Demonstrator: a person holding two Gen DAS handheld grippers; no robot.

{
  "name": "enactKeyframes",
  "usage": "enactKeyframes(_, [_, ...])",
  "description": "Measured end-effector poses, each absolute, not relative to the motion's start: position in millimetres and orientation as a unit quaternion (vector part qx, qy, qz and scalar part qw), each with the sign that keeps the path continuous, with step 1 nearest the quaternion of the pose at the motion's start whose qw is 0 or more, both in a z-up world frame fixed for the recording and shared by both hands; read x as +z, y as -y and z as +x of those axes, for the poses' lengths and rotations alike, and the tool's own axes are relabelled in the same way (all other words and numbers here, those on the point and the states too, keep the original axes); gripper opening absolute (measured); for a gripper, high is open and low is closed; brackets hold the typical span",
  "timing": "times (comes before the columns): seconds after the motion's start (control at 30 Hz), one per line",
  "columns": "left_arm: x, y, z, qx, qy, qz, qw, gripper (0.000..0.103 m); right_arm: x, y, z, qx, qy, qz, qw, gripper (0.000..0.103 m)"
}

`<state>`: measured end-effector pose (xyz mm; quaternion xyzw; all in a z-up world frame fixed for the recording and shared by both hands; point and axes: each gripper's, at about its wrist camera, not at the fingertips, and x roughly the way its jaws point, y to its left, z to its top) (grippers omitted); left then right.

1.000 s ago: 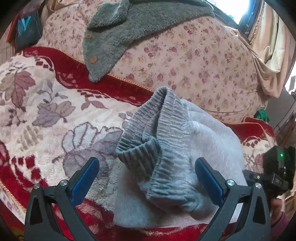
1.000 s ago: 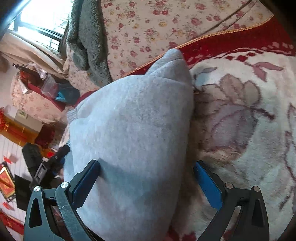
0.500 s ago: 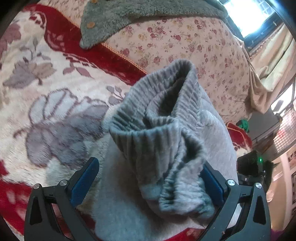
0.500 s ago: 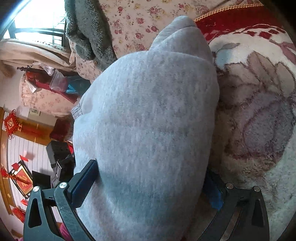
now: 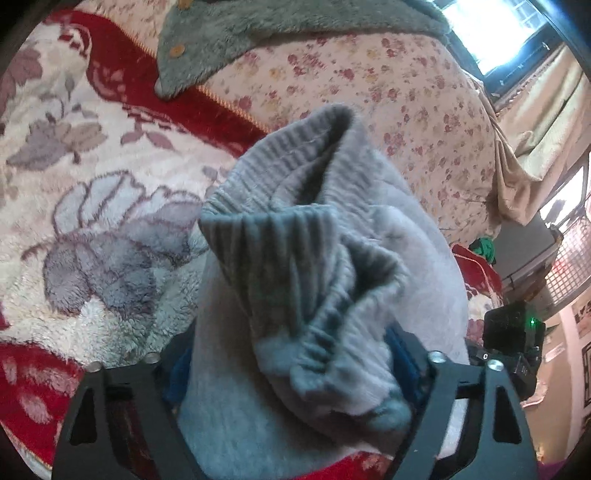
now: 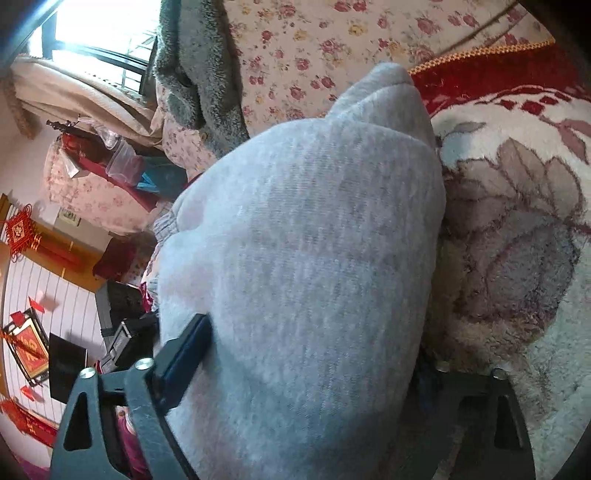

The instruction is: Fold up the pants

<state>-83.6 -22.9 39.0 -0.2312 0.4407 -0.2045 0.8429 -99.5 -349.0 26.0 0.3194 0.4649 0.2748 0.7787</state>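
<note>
Left gripper (image 5: 291, 362) clamped on ribbed waistband (image 5: 295, 243) of grey pants (image 5: 236, 406), blue pads pressed into bunched cloth. Right gripper (image 6: 306, 354) closed on opposite end of same pants (image 6: 303, 258), one pad buried under fabric. Bundle held between both tools, on cream and red floral blanket (image 5: 110, 206). Beyond, rose-print cushion (image 5: 388, 110) with grey fleece garment (image 5: 258, 33) draped over.

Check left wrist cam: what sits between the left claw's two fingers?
In the left wrist view, the grey pants fill the gap: the ribbed waistband bunches up between the fingers of the left claw, hiding most of both blue pads.
</note>
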Motion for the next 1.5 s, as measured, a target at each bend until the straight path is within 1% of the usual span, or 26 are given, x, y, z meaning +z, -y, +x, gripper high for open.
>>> enactKeyframes(0.07, [46.7,27.4,-85.2,-0.201,-0.436,-0.228,0.847,0.075,31.9,349.9,-102.1,0.278,-0.461,0.310,0.784,0.082])
enactKeyframes(0.1, [50.8,29.5,-86.2,-0.201,-0.433,-0.232,0.848,0.074,35.3,351.6,-104.1,0.280,-0.458,0.309,0.785,0.079])
enactKeyframes(0.17, [56.3,34.3,-85.6,-0.204,-0.433,-0.247,0.843,0.072,42.6,355.9,-106.6,0.282,-0.453,0.305,0.789,0.076])
enactKeyframes(0.33, [72.0,69.9,-89.7,-0.232,-0.425,-0.253,0.837,0.072,65.8,384.2,-116.6,0.267,-0.435,0.294,0.808,0.076])
enactKeyframes(0.53, [93.1,137.4,-94.9,-0.279,-0.410,-0.237,0.835,0.072,91.3,446.8,-142.0,0.233,-0.412,0.292,0.831,0.076])
enactKeyframes(0.63, [93.1,171.3,-96.8,-0.297,-0.417,-0.232,0.827,0.072,98.8,477.5,-155.5,0.211,-0.408,0.292,0.839,0.076])
enactKeyframes(0.8, [79.9,221.8,-99.9,-0.310,-0.436,-0.215,0.817,0.072,90.4,523.7,-173.0,0.172,-0.413,0.300,0.842,0.076])
enactKeyframes(1.0, [56.9,246.9,-110.0,-0.299,-0.458,-0.186,0.816,0.072,59.4,556.9,-180.5,0.148,-0.445,0.310,0.827,0.077])
enactKeyframes(1.03, [56.8,248.3,-113.2,-0.299,-0.453,-0.177,0.821,0.073,53.3,559.0,-180.4,0.145,-0.452,0.317,0.821,0.078])
enactKeyframes(1.1, [57.0,249.6,-118.2,-0.304,-0.447,-0.160,0.826,0.076,46.0,565.1,-183.5,0.129,-0.456,0.320,0.820,0.086])
enactKeyframes(1.17, [57.4,249.2,-122.2,-0.300,-0.443,-0.139,0.833,0.083,49.6,565.7,-187.1,0.107,-0.459,0.292,0.832,0.091])
enactKeyframes(1.2, [59.3,248.2,-125.5,-0.295,-0.437,-0.125,0.840,0.084,54.4,566.1,-190.8,0.092,-0.458,0.274,0.841,0.092])
enactKeyframes(1.27, [64.4,245.9,-130.9,-0.282,-0.424,-0.102,0.854,0.089,66.4,566.5,-198.4,0.063,-0.449,0.243,0.858,0.092])
enactKeyframes(1.4, [83.9,244.1,-141.7,-0.255,-0.399,-0.070,0.878,0.091,90.0,554.0,-211.0,0.022,-0.438,0.178,0.881,0.092])
enactKeyframes(1.5, [102.3,247.1,-154.9,-0.223,-0.366,-0.034,0.903,0.091,107.1,539.7,-221.2,0.010,-0.416,0.151,0.897,0.092])
